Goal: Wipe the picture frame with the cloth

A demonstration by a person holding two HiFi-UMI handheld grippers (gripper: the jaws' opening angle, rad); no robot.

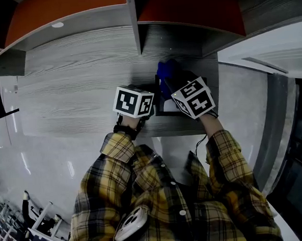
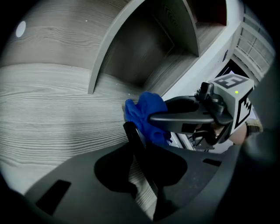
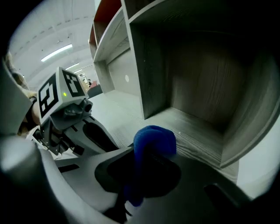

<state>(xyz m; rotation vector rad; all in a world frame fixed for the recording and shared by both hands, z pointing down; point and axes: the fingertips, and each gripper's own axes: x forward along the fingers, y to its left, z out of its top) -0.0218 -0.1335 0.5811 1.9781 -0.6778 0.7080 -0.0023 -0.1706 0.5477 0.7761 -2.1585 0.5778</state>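
Your left tool (image 2: 141, 153) is clamped on the picture frame (image 2: 130, 130) — its thin dark edge stands between the jaws. Your right tool (image 3: 144, 164) pinches the blue cloth (image 3: 154, 139), which bunches up ahead of its jaws, at the frame's far end just right of the left tool. Beyond both — grey wood counter (image 2: 52, 113), then open shelf cubbies (image 3: 197, 78).

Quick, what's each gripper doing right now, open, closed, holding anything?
Left gripper: closed on the picture frame.
Right gripper: closed on the blue cloth.
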